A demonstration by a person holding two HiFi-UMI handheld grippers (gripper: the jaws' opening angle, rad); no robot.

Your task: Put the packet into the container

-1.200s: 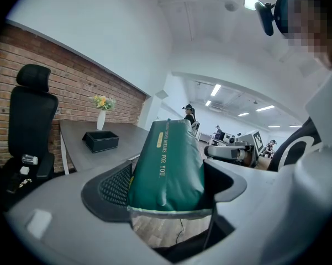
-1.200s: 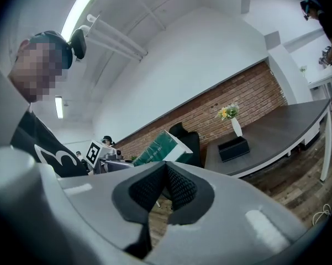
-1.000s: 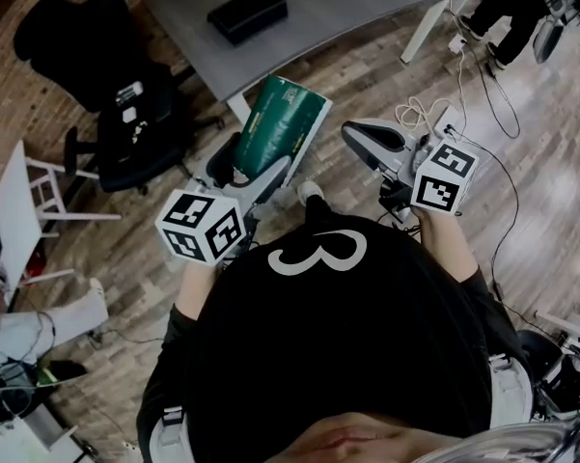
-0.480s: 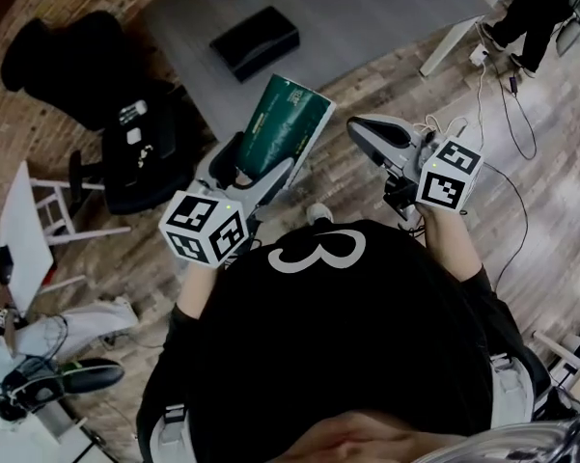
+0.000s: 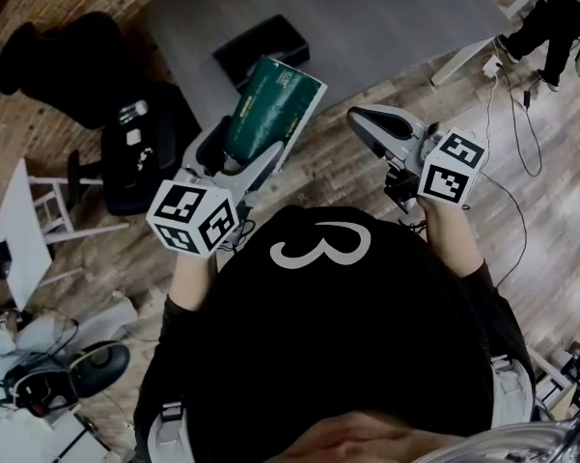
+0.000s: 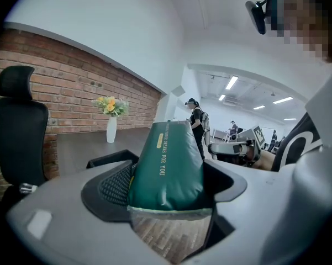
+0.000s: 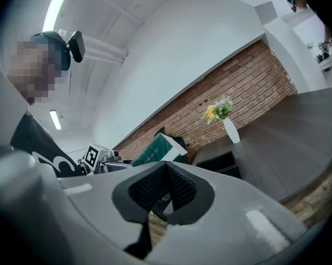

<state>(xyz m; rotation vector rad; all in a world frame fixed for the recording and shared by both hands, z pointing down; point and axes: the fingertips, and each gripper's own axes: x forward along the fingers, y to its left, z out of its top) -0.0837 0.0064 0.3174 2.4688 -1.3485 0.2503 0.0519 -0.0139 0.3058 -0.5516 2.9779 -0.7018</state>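
Clamped with the left gripper (image 6: 166, 187), jaws spread wide around the lower end of the green packet (image 6: 168, 164), pads pressing its two broad faces. Carrying nothing in the right gripper (image 7: 166, 189), jaws drawn together, off to the right of the black container (image 5: 261, 44). Holding the packet in the air just short of that container, top end tilted toward it. Judging by the puffed, glossy skin: probably light, soft, a little slippery, apt to sag. Best pinched low across the flat faces, near the sealed seam, without crushing.
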